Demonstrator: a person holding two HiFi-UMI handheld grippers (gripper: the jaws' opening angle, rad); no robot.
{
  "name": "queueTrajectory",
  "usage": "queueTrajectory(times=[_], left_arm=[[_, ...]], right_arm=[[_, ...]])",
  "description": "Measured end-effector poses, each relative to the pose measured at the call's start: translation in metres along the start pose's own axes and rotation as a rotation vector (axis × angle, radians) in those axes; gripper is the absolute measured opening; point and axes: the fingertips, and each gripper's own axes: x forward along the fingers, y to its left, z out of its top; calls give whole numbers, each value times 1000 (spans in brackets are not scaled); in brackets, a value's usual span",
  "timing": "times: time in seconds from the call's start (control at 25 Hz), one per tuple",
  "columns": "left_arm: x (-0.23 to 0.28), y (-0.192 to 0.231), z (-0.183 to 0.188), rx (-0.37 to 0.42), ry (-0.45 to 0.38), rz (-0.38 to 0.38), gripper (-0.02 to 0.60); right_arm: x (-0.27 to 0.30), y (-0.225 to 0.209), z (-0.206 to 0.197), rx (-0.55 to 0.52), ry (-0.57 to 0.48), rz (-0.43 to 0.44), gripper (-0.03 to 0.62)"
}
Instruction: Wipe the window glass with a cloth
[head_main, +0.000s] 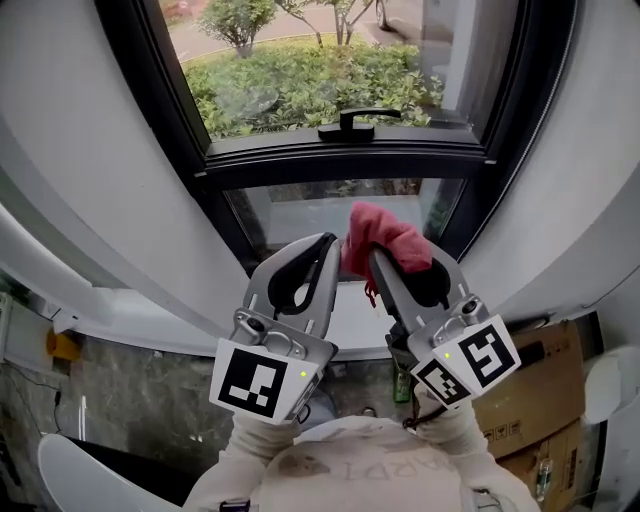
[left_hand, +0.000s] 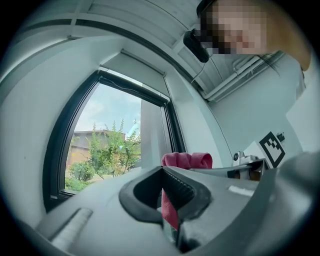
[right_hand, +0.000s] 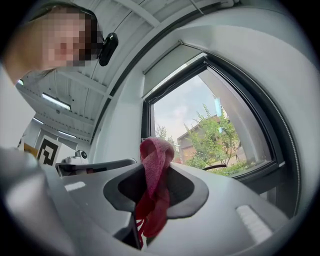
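Observation:
A red cloth (head_main: 390, 232) is bunched between the two grippers, in front of the lower window glass (head_main: 300, 208). My right gripper (head_main: 375, 252) is shut on it; in the right gripper view the cloth (right_hand: 156, 155) sticks up out of the shut jaws of the right gripper (right_hand: 152, 195) and a frayed end hangs below. My left gripper (head_main: 333, 243) sits close on the left, tip against the cloth's edge. In the left gripper view a red strip (left_hand: 169, 207) is pinched between the left gripper's (left_hand: 167, 200) pads. The upper pane (head_main: 320, 70) shows green bushes outside.
A black window handle (head_main: 355, 122) sits on the dark frame (head_main: 340, 152) between the panes. A white sill (head_main: 360, 322) runs below the lower pane. A cardboard box (head_main: 535, 400) stands on the floor at the right. White curved walls flank the window.

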Motion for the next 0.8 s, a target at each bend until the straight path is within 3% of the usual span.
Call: queueTrajectory(times=[0.56, 0.8], left_arm=[[35, 146, -14, -19, -40, -39, 0], [44, 181, -19, -60, -58, -84, 0]], right_arm=[[152, 3, -21, -52, -1, -21, 123], [188, 2, -28, -80, 9, -58, 123]])
